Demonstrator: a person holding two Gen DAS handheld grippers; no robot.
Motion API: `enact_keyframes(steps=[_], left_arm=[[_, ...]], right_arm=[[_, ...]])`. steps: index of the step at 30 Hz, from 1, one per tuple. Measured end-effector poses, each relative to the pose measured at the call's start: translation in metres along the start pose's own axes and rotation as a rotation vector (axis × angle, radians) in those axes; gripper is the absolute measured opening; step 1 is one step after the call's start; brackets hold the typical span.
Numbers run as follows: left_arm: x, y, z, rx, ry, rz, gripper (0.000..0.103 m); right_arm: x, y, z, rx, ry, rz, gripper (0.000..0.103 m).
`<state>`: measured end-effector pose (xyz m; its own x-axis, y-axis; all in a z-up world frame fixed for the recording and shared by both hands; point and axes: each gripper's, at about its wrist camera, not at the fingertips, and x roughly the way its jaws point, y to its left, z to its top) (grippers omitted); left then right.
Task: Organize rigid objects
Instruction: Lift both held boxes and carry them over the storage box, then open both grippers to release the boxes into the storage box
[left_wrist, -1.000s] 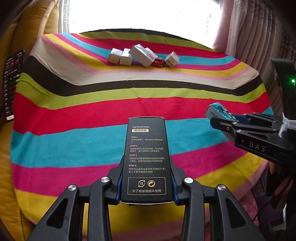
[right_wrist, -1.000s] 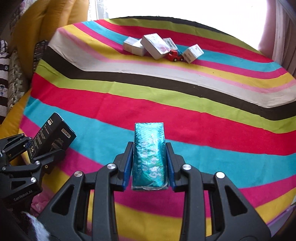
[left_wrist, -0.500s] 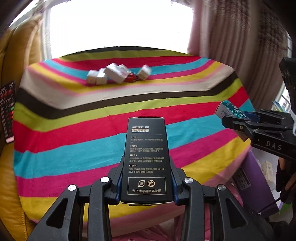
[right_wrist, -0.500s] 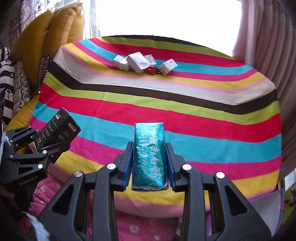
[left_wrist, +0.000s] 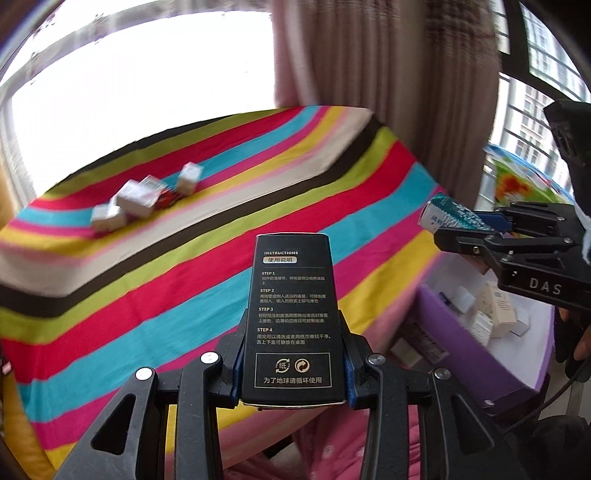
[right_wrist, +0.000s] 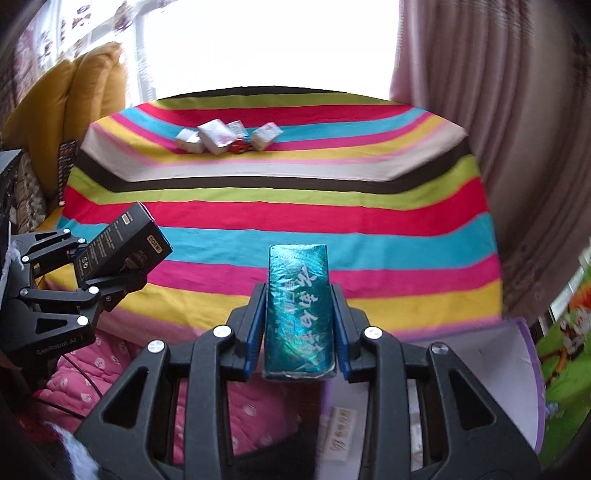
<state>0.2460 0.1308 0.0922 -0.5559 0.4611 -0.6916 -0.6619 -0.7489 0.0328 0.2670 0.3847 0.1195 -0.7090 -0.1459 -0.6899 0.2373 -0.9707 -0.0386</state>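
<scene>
Clamping a black box – left hand-held gripper, right hand-held gripper level alongside – gripping a teal box

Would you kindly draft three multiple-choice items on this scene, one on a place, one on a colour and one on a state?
1. Where does the purple bin stand?
A. on the striped cloth, among the white boxes
B. off the table's edge, lower down, on the right gripper's side
C. on the yellow cushion

2. What colour is the box held by the right gripper?
A. shiny teal
B. plain white
C. red

3. How do the jaws of the left gripper stand?
A. wide open, holding nothing
B. shut with nothing between them
C. shut on the black box

Answers: 1 B, the bin shows below the edge of the striped cloth, under the right gripper. 2 A, the teal box gleams blue-green between the jaws. 3 C, both pads press the black box's sides.
</scene>
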Motion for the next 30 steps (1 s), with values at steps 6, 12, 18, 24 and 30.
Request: enact_keyframes(steps=[6, 12, 18, 24, 30], left_arm=[[0.005, -0.044, 0.015, 0.087, 0.006, -0.067, 0.04], [0.015, -0.091, 0.025, 0.188, 0.024, -0.153, 0.04], [0.024, -0.135, 0.03, 0.283, 0.042, -0.214, 0.04], [0.033, -0.174, 0.038, 0.36, 0.04, -0.268, 0.04], [0.052, -0.199, 0.035, 0.36, 0.096, -0.331, 0.04]], right_arm=[[-0.014, -0.04, -0.019, 0.081, -0.003, -0.043, 0.037], [-0.028, -0.076, -0.042, 0.159, -0.002, -0.096, 0.037], [-0.039, -0.113, -0.065, 0.243, 0.006, -0.158, 0.037], [-0.051, -0.145, -0.087, 0.308, 0.02, -0.22, 0.037], [-0.062, -0.169, -0.107, 0.348, 0.054, -0.277, 0.037]])
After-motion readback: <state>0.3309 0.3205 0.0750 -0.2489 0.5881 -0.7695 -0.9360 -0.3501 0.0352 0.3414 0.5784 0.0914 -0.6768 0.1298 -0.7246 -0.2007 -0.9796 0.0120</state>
